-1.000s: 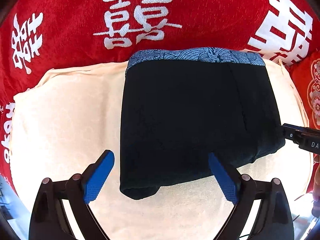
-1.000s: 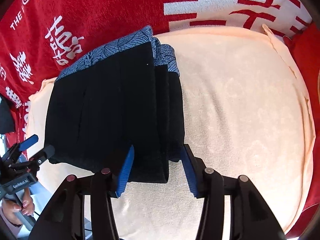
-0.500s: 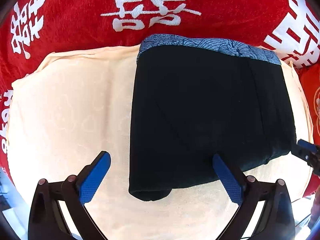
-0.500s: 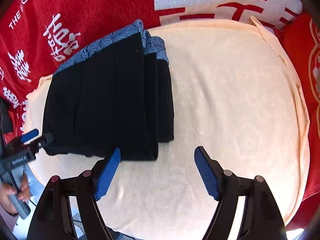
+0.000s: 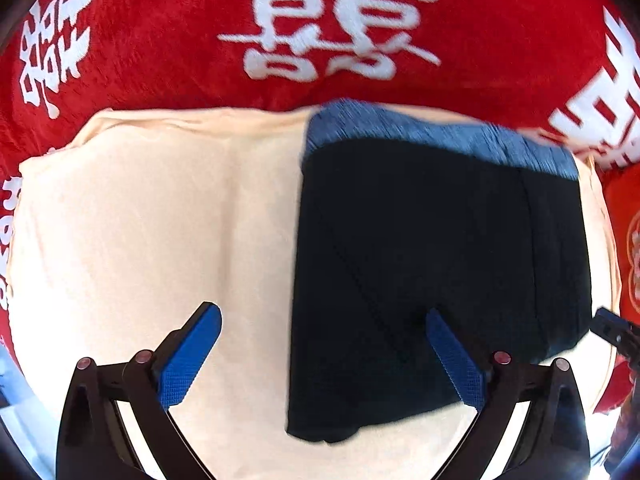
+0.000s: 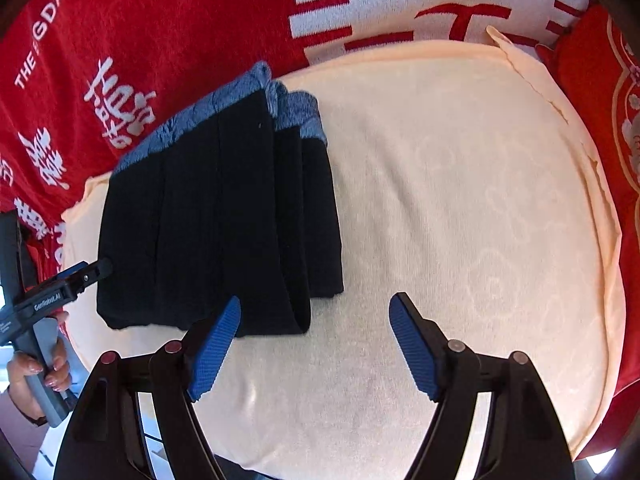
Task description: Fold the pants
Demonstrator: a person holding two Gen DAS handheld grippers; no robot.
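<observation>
The black pants [image 5: 432,264] with a blue patterned waistband lie folded into a compact rectangle on a cream cloth [image 5: 140,232]. In the right wrist view the folded pants [image 6: 216,224] lie left of centre, layers stacked at their right edge. My left gripper [image 5: 320,320] is open and empty, hovering near the pants' front left edge. My right gripper [image 6: 316,308] is open and empty, just off the pants' front right corner. The left gripper also shows in the right wrist view [image 6: 92,272] at the pants' left edge.
A red blanket [image 5: 160,32] with white characters lies under and behind the cream cloth. A red patterned cushion [image 6: 600,92] sits at the right. The cream cloth [image 6: 480,200] stretches bare to the right of the pants.
My right gripper has opened and let go of the pants' edge, then pulled back. My left gripper has shifted left and back; the pants lie still.
</observation>
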